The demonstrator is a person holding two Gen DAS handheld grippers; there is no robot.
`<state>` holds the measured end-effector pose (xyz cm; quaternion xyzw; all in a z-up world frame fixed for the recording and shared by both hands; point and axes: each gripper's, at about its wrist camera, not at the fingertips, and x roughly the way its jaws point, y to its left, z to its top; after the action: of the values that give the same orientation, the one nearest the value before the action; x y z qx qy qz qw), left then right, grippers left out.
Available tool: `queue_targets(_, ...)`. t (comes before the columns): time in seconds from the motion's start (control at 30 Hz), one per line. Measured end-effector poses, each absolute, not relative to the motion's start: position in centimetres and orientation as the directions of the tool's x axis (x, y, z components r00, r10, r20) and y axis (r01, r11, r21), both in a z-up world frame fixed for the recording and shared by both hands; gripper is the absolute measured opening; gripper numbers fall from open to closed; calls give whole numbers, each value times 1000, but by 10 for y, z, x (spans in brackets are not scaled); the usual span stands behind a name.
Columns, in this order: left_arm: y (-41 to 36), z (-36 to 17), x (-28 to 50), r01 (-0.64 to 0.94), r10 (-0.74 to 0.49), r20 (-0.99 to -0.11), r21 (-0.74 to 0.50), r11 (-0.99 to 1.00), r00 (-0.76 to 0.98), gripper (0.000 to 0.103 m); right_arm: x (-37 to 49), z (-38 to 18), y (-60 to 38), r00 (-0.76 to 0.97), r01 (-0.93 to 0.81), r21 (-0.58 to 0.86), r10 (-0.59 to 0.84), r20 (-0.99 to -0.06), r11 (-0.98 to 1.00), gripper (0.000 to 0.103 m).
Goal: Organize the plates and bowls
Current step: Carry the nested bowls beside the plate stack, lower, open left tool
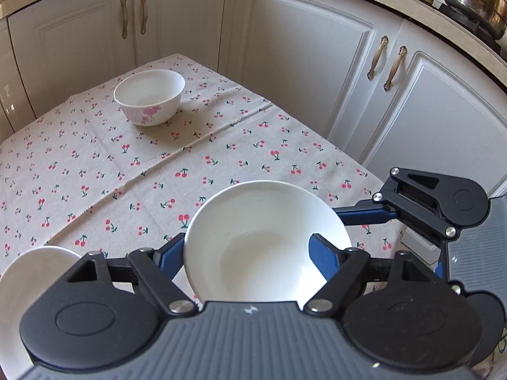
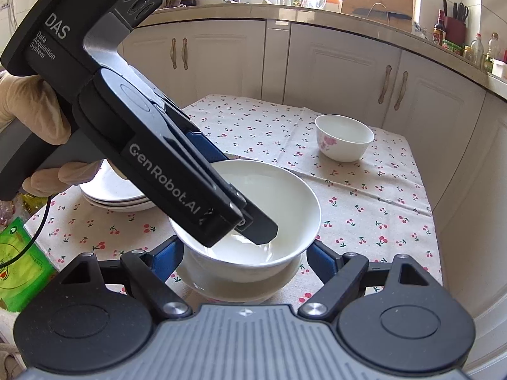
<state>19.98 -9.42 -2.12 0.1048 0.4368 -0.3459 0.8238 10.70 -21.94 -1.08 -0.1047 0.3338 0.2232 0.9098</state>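
**A:** Start at the left claw (image 1: 247, 250). How wide is it?

**B:** Its jaws stand apart, far wider than the wall between them. One finger (image 1: 171, 255) sits outside the rim of the white bowl (image 2: 285, 209), right against it, at 9 o'clock. The other finger (image 1: 323, 259) is down inside the hollow. So it straddles the wall without pinching it.

**A:** And from the other camera?

**B:** There the left claw slants in from 10 o'clock, held by a gloved hand (image 2: 28, 104), with its dark tip low inside the bowl.

**A:** The right claw (image 2: 245, 247)?

**B:** About half spread. Its 2 blue fingers lie at 9 and 3 o'clock of the bowl, just below the rim and close against its sides. Whether they squeeze it, I cannot tell.

**A:** Which way does the bowl face?

**B:** Mouth up, the rim slightly higher toward 10 o'clock. It is round, so no side runs longer than another.

**A:** Where is it?

**B:** Nested in a shallower white dish (image 2: 240, 285), which rests on the cherry-print tablecloth (image 2: 364, 196) near the table's 6 o'clock edge.

**A:** Further out?

**B:** A stack of white plates (image 2: 117, 198) lies at 10 o'clock, partly behind the left claw. A small flowered bowl (image 2: 343, 141) stands upright at 2 o'clock, well apart from the rest.
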Motion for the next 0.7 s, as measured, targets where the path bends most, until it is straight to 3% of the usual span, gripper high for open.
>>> queue_targets(0.7,-95,-34,196,673,-465,-806,-117,730,365,81,111,-21,-215,651,-488,-54,321,-688,871,88)
